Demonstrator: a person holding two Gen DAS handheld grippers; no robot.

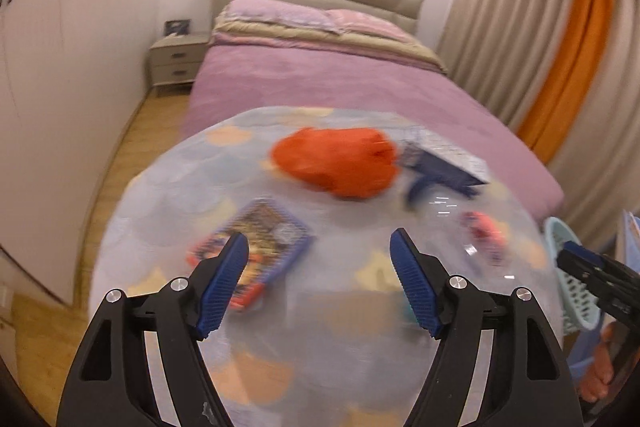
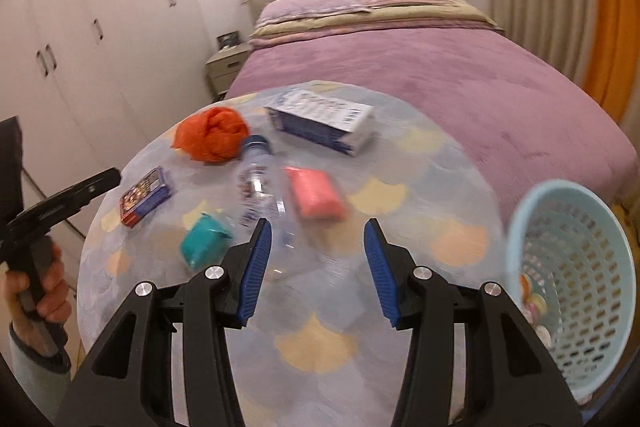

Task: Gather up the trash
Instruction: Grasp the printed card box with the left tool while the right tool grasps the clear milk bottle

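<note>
A round table [image 2: 420, 187] in a pale patterned cloth carries the trash. On it lie a crumpled orange bag [image 2: 212, 137], a blue-and-white carton [image 2: 324, 123], a clear plastic bottle [image 2: 258, 183], a pink packet [image 2: 316, 195], a teal packet [image 2: 204, 241] and a colourful card box [image 2: 146, 197]. My right gripper [image 2: 317, 227] hovers open above the table's near half, just short of the bottle and pink packet. My left gripper [image 1: 319, 239] is open over the table too, with the card box [image 1: 256, 247] behind its left finger and the orange bag [image 1: 340, 161] farther ahead. Neither holds anything.
A light blue mesh basket [image 2: 513, 239] stands at the table's right edge with a few small items inside. Behind the table is a bed [image 2: 440, 75] with a purple cover. White wardrobes [image 2: 60, 39] line the left wall. A hand [image 2: 40, 291] grips the other gripper's handle at the left.
</note>
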